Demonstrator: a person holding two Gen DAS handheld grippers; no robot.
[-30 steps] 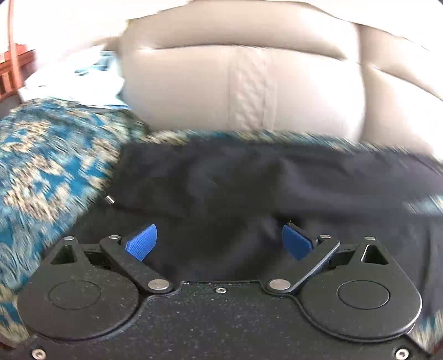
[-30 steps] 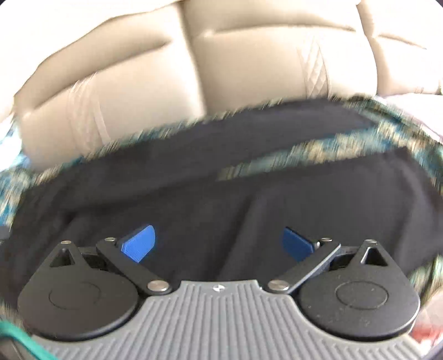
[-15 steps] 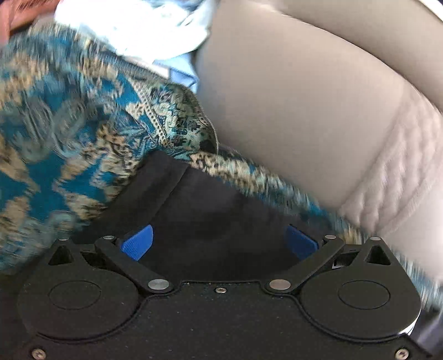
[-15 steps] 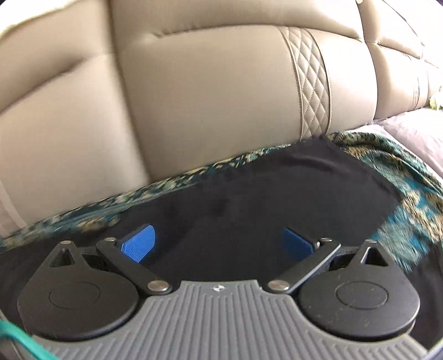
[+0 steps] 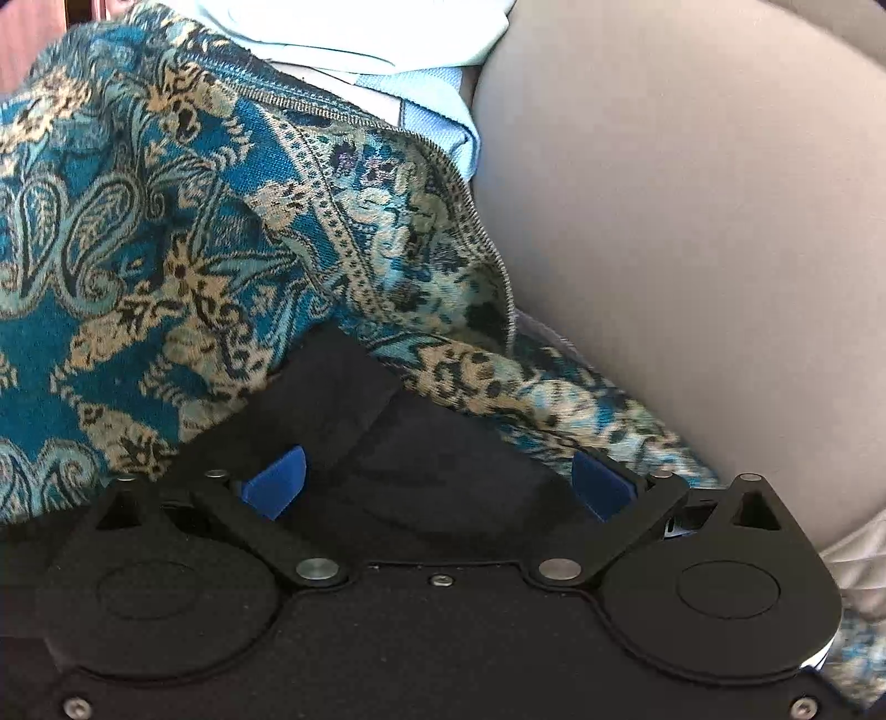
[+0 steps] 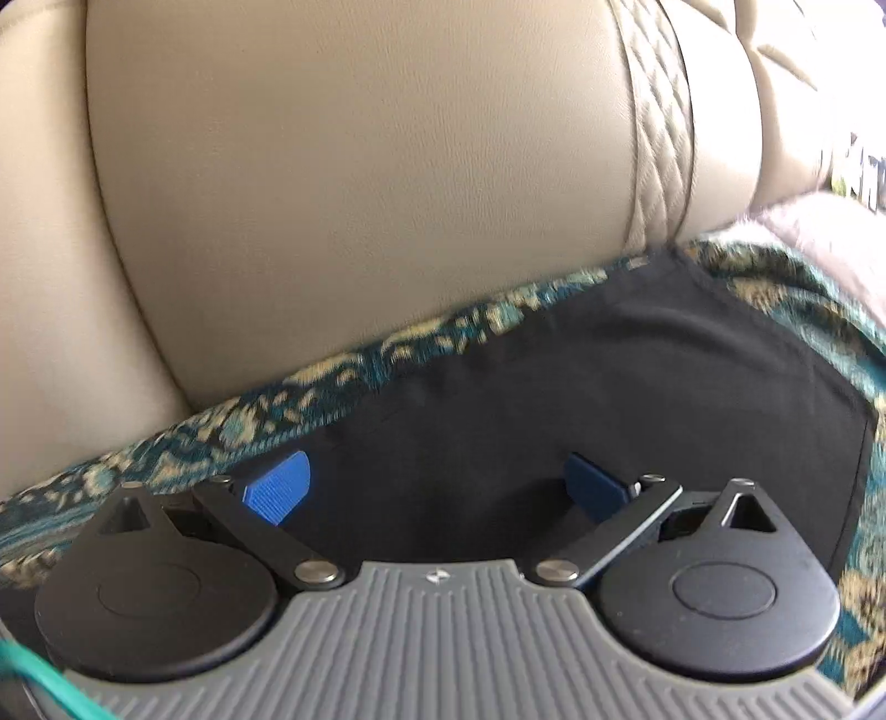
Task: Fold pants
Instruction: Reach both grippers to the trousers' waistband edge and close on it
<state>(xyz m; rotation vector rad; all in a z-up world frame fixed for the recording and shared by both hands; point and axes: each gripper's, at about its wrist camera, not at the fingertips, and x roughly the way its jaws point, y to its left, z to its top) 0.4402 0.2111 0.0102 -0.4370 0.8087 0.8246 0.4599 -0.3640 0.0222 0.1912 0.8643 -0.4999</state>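
Note:
Black pants (image 5: 421,443) lie flat on a teal and gold patterned cover over a sofa seat. In the left wrist view a corner of the pants (image 5: 332,360) reaches up between the blue pads, and my left gripper (image 5: 437,482) stands open low over that end. In the right wrist view the pants (image 6: 637,387) spread to the right, with a straight hem edge near the cover's border. My right gripper (image 6: 437,484) is open just above the black cloth, nothing between its blue pads (image 6: 277,487).
The patterned cover (image 5: 138,249) rises in folds at the left. Beige leather sofa back cushions (image 6: 360,194) stand close behind the pants. Pale blue and white cloth (image 5: 387,44) lies at the far left of the seat. A green cord (image 6: 50,681) crosses the lower left corner.
Both grippers have moved apart and closer to the sofa back: the left toward the left end of the pants, the right toward the right end. Both stayed open.

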